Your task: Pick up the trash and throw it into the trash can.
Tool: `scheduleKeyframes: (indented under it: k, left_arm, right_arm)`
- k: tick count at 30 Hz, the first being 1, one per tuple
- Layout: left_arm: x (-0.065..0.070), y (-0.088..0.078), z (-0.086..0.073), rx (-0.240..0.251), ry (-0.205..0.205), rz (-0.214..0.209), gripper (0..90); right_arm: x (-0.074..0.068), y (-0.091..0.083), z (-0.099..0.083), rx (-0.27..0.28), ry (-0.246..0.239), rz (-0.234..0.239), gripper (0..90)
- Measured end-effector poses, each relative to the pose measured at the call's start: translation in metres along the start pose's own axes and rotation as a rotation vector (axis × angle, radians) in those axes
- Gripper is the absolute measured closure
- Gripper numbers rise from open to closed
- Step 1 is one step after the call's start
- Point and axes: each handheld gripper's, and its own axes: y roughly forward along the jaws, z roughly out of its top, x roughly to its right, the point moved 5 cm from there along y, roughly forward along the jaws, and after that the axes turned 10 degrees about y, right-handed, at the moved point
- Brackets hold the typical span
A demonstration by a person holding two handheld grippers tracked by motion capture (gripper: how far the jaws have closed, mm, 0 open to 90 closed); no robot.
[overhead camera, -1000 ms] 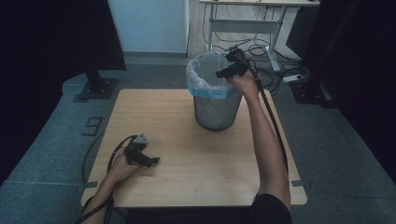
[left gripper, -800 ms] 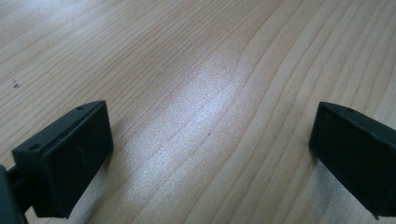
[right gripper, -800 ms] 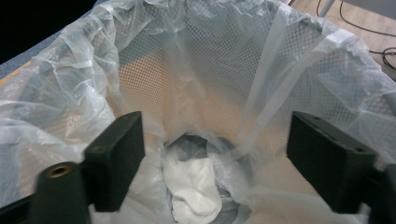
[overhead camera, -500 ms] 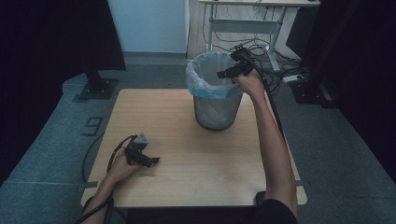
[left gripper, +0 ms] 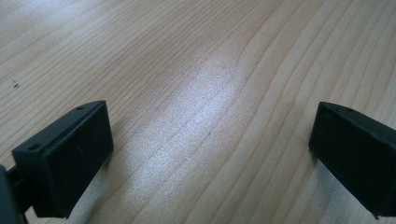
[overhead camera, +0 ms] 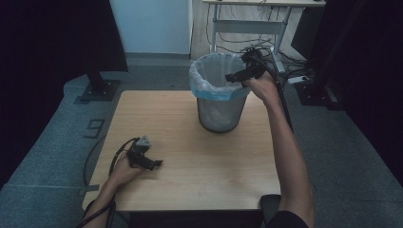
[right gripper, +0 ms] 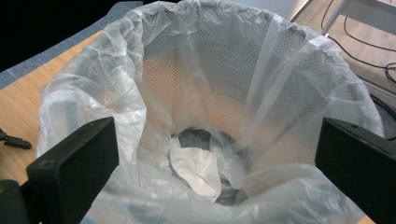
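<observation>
— Two grippers; how do the jaws stand?
— Left gripper (overhead camera: 153,164) rests on the table (overhead camera: 190,180), jaws spread, empty. Right gripper (overhead camera: 235,76) hangs over the bin (overhead camera: 219,111), jaws wide apart.
— What's inside?
— Crumpled paper (right gripper: 196,170) at the liner's (right gripper: 116,112) bottom.

The rectangular light-wood table (overhead camera: 190,185) has a visible grain and a pale sheen. A grey mesh waste bin (overhead camera: 219,111) stands upright on its far half, right of centre, lined with a translucent plastic bag (overhead camera: 202,83) folded over the rim. The left gripper (overhead camera: 151,164) rests on the near left part of the tabletop, well apart from the bin.
</observation>
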Motion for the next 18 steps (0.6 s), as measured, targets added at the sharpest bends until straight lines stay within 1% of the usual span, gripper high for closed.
scheduleKeyframes:
  k: [3, 5, 12, 15, 17, 18]
  left_arm:
    - [0.000, 0.000, 0.000, 0.000, 0.001, 0.000, 0.0]
    - [0.000, 0.000, 0.000, 0.000, 0.000, 0.000, 0.0]
    - [0.000, 0.000, 0.000, 0.000, 0.000, 0.000, 0.0]
    - [0.000, 0.000, 0.000, 0.000, 0.000, 0.000, 0.0]
    - [0.000, 0.000, 0.000, 0.000, 0.000, 0.000, 0.0]
    - [0.000, 0.000, 0.000, 0.000, 0.000, 0.000, 0.0]
  right_arm:
    - [0.001, -0.007, -0.004, 0.003, -0.001, 0.004, 0.0]
    - [0.002, -0.009, -0.005, 0.007, 0.000, 0.006, 0.0]
    - [0.004, -0.026, -0.016, 0.022, -0.016, 0.007, 0.0]
    - [0.005, -0.029, -0.019, 0.023, -0.017, 0.009, 0.0]
    - [0.005, -0.033, -0.027, 0.019, -0.020, 0.009, 0.0]
    - [0.005, -0.033, -0.027, 0.019, -0.020, 0.009, 0.0]
